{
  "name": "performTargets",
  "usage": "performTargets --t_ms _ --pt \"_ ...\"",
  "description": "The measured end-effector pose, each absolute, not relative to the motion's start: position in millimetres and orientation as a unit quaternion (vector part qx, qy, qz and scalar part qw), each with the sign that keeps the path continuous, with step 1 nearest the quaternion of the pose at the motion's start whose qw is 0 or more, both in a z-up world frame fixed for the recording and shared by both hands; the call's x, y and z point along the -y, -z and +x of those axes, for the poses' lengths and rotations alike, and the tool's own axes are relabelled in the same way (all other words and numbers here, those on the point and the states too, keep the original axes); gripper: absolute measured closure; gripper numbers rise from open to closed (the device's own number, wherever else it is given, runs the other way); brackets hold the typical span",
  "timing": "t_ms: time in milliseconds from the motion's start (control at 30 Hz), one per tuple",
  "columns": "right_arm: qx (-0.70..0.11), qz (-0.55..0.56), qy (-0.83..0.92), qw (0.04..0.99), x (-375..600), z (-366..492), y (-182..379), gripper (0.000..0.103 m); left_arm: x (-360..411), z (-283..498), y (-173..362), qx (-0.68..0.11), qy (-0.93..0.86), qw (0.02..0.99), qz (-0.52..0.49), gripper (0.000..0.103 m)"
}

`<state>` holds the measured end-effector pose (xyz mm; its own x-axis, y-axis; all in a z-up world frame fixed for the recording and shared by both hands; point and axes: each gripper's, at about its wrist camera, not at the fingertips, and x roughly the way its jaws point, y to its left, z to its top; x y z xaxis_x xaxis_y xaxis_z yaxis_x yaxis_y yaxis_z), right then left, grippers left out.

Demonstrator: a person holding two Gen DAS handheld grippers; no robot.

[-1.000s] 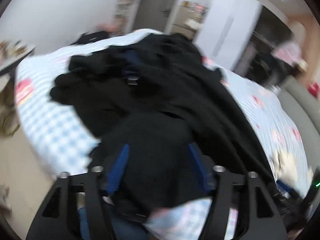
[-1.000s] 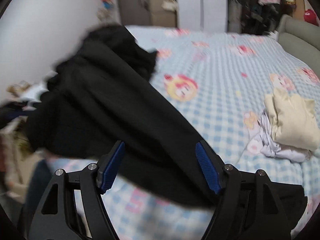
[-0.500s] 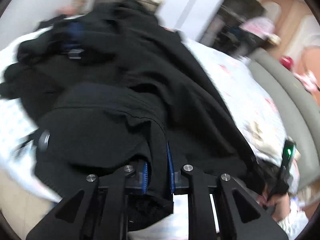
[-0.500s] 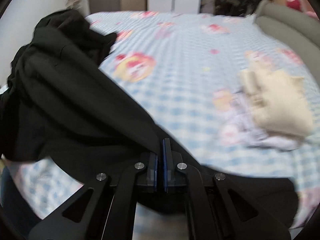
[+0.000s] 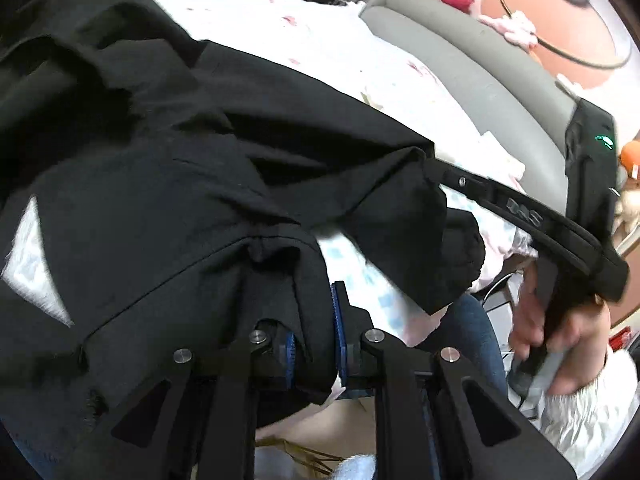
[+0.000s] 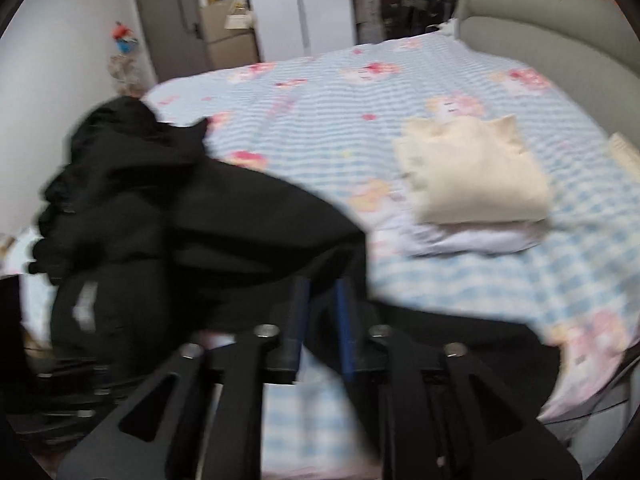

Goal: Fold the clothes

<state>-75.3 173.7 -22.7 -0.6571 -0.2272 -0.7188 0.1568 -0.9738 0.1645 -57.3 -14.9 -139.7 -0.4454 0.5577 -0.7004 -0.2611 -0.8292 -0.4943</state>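
Observation:
A black garment (image 5: 160, 160) lies crumpled on the checked bed sheet (image 5: 340, 52) and fills most of the left wrist view. My left gripper (image 5: 310, 312) is at its near edge, jaws opening, with a thick fold of the cloth filling the gap between the blue pads (image 5: 338, 320). In the right wrist view the same black garment (image 6: 180, 220) spreads to the left. My right gripper (image 6: 320, 284) has its jaws opening, and a thin dark edge of cloth runs loosely between them. A hand (image 5: 560, 332) holds the right gripper's handle at the right of the left wrist view.
A folded cream garment (image 6: 476, 176) rests on a white one (image 6: 472, 240) at the bed's right side. A grey padded headboard (image 6: 540, 40) curves along the far right. The checked sheet (image 6: 340, 120) is bare in the middle. Wardrobes and a door stand behind the bed.
Both grippers closed on the black garment half a second ago; now their pads stand apart again. The left gripper swung toward the headboard side, pulling the cloth along.

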Motion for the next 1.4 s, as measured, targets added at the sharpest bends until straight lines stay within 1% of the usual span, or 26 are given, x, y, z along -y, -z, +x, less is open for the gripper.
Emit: performTargets --t_ms 33,67,133,200,233,267,300,367,433,467,533,600,633,667,700,733,767,800,833,900,933,967,1000,1100,1200,1400 --pt "0.053 0.403 0.904 0.135 -160.2 -69.3 23.1 0.073 24.9 -51.8 133.9 0.171 -0.836 0.246 -0.460 0.071" --pt "0.056 0.405 0.899 0.159 -147.5 -66.1 23.6 0.073 35.9 -46.4 129.2 0.180 -0.839 0.247 -0.450 0.063" --pt "0.044 0.408 0.888 0.208 -118.4 -59.2 22.0 0.068 63.5 -29.0 119.7 0.198 -0.851 0.237 -0.426 0.061" --pt "0.023 0.411 0.872 0.266 -84.2 -53.1 19.6 0.046 90.8 -15.0 112.1 0.215 -0.861 0.212 -0.410 0.057" --pt "0.008 0.411 0.864 0.291 -67.4 -51.3 20.8 0.040 106.2 -9.3 110.9 0.227 -0.865 0.188 -0.405 0.057" --pt "-0.008 0.413 0.857 0.307 -52.5 -50.0 23.5 0.030 120.1 -4.7 111.7 0.238 -0.869 0.163 -0.401 0.057" --pt "-0.028 0.415 0.854 0.313 -38.7 -50.6 27.7 0.027 133.9 0.0 112.5 0.250 -0.872 0.137 -0.397 0.057" --pt "-0.074 0.421 0.848 0.312 -11.9 -53.8 40.6 0.027 161.2 8.2 115.4 0.271 -0.875 0.084 -0.391 0.057" --pt "-0.102 0.436 0.847 0.286 0.7 -62.8 58.5 0.026 187.3 11.1 125.7 0.296 -0.865 0.023 -0.405 0.055" --pt "-0.110 0.447 0.844 0.274 4.9 -67.7 68.1 0.026 197.9 12.6 131.6 0.307 -0.858 -0.005 -0.413 0.051" --pt "-0.123 0.466 0.839 0.254 12.7 -76.5 84.2 0.024 212.5 16.4 143.7 0.325 -0.842 -0.050 -0.428 0.049" --pt "-0.132 0.468 0.837 0.249 18.4 -81.1 87.3 0.020 222.9 21.0 148.3 0.333 -0.831 -0.094 -0.436 0.042" --pt "-0.141 0.461 0.841 0.247 20.4 -83.9 86.2 0.021 225.4 24.0 149.3 0.336 -0.827 -0.113 -0.437 0.041" --pt "-0.143 0.456 0.843 0.247 20.0 -87.6 84.9 0.033 226.1 26.4 151.3 0.341 -0.822 -0.119 -0.440 0.038" --pt "-0.140 0.458 0.843 0.245 18.5 -92.2 84.0 0.063 227.4 26.9 153.9 0.346 -0.818 -0.115 -0.444 0.033" --pt "-0.137 0.460 0.843 0.243 16.9 -96.9 83.1 0.079 228.7 27.4 156.5 0.352 -0.814 -0.110 -0.448 0.030" --pt "-0.134 0.462 0.843 0.240 15.4 -101.5 82.2 0.090 230.2 26.7 159.4 0.356 -0.810 -0.103 -0.455 0.028" --pt "-0.130 0.464 0.843 0.239 12.0 -105.5 81.4 0.094 231.9 24.5 162.6 0.359 -0.804 -0.094 -0.465 0.031" --pt "-0.123 0.466 0.843 0.238 6.1 -108.7 80.9 0.095 231.7 22.5 165.7 0.361 -0.801 -0.087 -0.470 0.034" --pt "-0.125 0.461 0.848 0.232 -3.1 -109.4 76.9 0.099 224.6 20.0 163.1 0.340 -0.812 -0.080 -0.468 0.059" --pt "-0.129 0.454 0.852 0.226 -8.7 -108.1 73.0 0.099 220.8 19.0 160.1 0.326 -0.819 -0.077 -0.466 0.065" --pt "-0.132 0.446 0.858 0.217 -16.0 -106.7 67.8 0.100 216.8 18.2 154.8 0.315 -0.826 -0.071 -0.462 0.076" --pt "-0.131 0.441 0.863 0.208 -22.9 -106.1 63.3 0.100 212.3 17.6 146.6 0.306 -0.835 -0.061 -0.454 0.081" --pt "-0.125 0.423 0.881 0.169 -52.5 -106.5 47.5 0.101 199.0 15.8 121.8 0.278 -0.858 -0.029 -0.431 0.085" --pt "-0.111 0.412 0.895 0.130 -88.0 -105.7 32.3 0.101 182.8 15.1 102.9 0.255 -0.874 0.003 -0.414 0.085" --pt "-0.102 0.409 0.905 0.057 -148.4 -83.0 21.4 0.101 161.6 22.5 122.9 0.266 -0.853 0.035 -0.448 0.085"
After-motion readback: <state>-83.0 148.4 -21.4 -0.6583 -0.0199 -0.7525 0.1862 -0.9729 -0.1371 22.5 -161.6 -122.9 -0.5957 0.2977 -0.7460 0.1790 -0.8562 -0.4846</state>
